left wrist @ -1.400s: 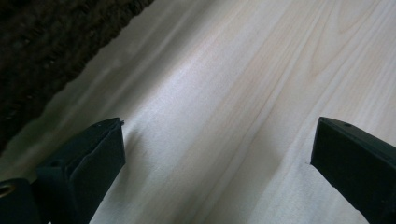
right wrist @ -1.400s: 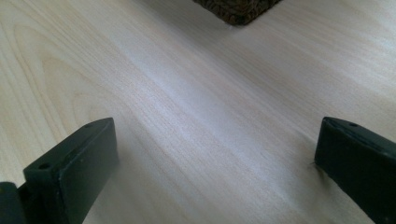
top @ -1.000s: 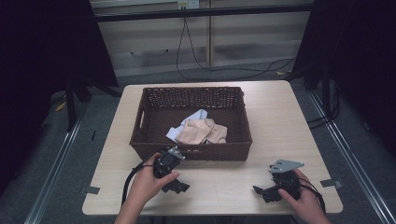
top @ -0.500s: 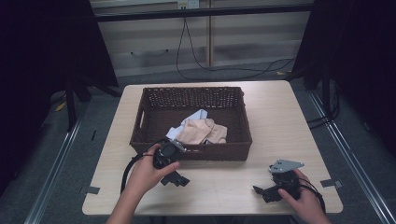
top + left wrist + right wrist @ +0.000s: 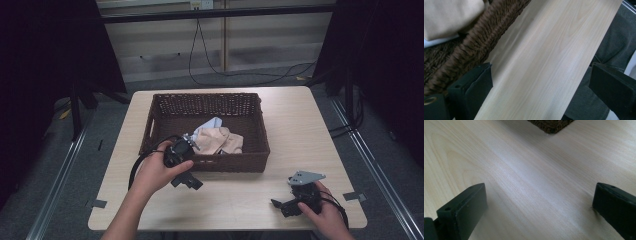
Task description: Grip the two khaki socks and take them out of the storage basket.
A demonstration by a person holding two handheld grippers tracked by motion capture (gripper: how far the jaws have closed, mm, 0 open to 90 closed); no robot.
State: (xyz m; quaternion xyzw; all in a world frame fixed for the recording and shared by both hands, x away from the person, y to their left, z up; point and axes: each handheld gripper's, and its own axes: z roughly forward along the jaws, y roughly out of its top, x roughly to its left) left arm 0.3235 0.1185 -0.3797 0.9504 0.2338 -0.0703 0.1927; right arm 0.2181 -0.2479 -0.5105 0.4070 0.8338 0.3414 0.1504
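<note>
On the left side of the high view, the left gripper (image 5: 186, 179) is held by the person's left hand (image 5: 156, 172) just at the near wall of the basket (image 5: 165, 105), about 7 o'clock from the basket's middle. Its jaws are spread wide with nothing between them; in the left gripper view they stand far apart over the bare wood of the counter (image 5: 544, 65), and one jaw is just beside the woven wall of the basket (image 5: 474, 47).

The basket is dark brown wicker, rectangular, and it stands in the centre of the counter (image 5: 300, 125). Inside it lies a beige cloth (image 5: 222, 141), crumpled, at the near half of the basket, a little toward 5 o'clock from the middle. A light blue-white cloth (image 5: 209, 125) lies partly under the beige one, at its 11 o'clock side. The rest of the basket floor is bare wicker. In the left gripper view the beige cloth (image 5: 451, 15) shows over the rim at the upper left.

At the right, about 4 o'clock from the basket and well apart from it, the right gripper (image 5: 281, 205) rests low on the counter in the person's right hand (image 5: 327, 217). Its jaws are also released and wide, with only wood between them in the right gripper view, where one corner of the basket (image 5: 550, 125) is seen at 12 o'clock.
</note>
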